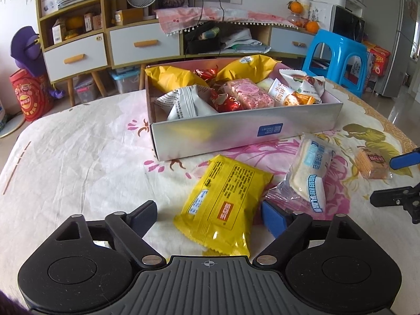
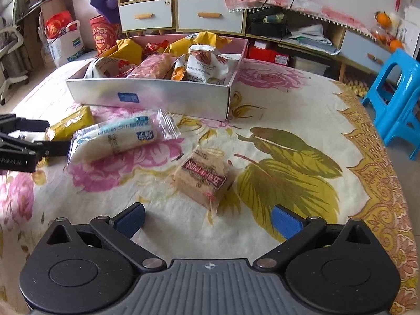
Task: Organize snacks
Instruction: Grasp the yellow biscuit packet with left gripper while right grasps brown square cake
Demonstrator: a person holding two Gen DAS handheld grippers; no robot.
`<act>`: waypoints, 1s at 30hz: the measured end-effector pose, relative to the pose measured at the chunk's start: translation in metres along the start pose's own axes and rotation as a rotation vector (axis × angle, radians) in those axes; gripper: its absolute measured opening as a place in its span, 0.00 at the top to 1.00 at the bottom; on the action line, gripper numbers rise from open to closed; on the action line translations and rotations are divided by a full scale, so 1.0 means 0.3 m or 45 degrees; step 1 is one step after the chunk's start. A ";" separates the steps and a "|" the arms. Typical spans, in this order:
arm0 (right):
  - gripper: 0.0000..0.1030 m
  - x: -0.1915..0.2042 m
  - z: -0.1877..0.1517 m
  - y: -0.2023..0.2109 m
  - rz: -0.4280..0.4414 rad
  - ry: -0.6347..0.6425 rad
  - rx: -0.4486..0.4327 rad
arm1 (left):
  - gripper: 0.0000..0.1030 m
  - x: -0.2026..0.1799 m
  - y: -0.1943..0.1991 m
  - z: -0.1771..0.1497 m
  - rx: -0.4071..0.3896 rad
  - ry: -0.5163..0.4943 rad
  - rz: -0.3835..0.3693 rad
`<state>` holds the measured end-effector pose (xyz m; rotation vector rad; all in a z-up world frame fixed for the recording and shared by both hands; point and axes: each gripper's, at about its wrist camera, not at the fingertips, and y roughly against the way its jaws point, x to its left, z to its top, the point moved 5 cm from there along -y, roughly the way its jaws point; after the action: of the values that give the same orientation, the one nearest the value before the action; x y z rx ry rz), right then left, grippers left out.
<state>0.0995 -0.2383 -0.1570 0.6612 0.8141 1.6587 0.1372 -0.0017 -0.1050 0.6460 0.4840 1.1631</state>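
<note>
Left gripper [image 1: 210, 218] straddles the yellow packet [image 1: 223, 204], jaws wide, pads not pressing; right gripper [image 2: 208, 221] gapes empty before the brown cake [image 2: 203, 178].

Readable print
"Pecan" on the white nut packet [image 2: 207, 64] in the box; "Robot.AI" on the left claw [image 2: 15, 160].

Yellow pkt [image 1: 223, 204], silver box [image 1: 246, 134], floral cloth [image 1: 78, 157]
</note>
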 end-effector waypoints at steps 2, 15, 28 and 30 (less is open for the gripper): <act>0.09 -0.001 0.012 -0.009 -0.011 -0.011 0.001 | 0.21 -0.001 -0.008 0.004 0.005 0.006 -0.004; 0.12 0.003 0.052 -0.034 -0.066 -0.014 -0.012 | 0.52 -0.040 0.000 0.020 0.017 -0.013 0.005; 0.49 0.041 0.070 -0.009 -0.023 0.048 -0.046 | 0.54 -0.016 0.029 0.022 0.059 0.122 0.004; 0.58 0.046 0.072 -0.005 -0.020 0.059 -0.047 | 0.54 -0.009 0.036 0.023 0.059 0.141 0.000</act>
<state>0.1140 -0.2208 -0.1449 0.5909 0.8180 1.6764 0.1334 -0.0028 -0.0926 0.6235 0.6060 1.1946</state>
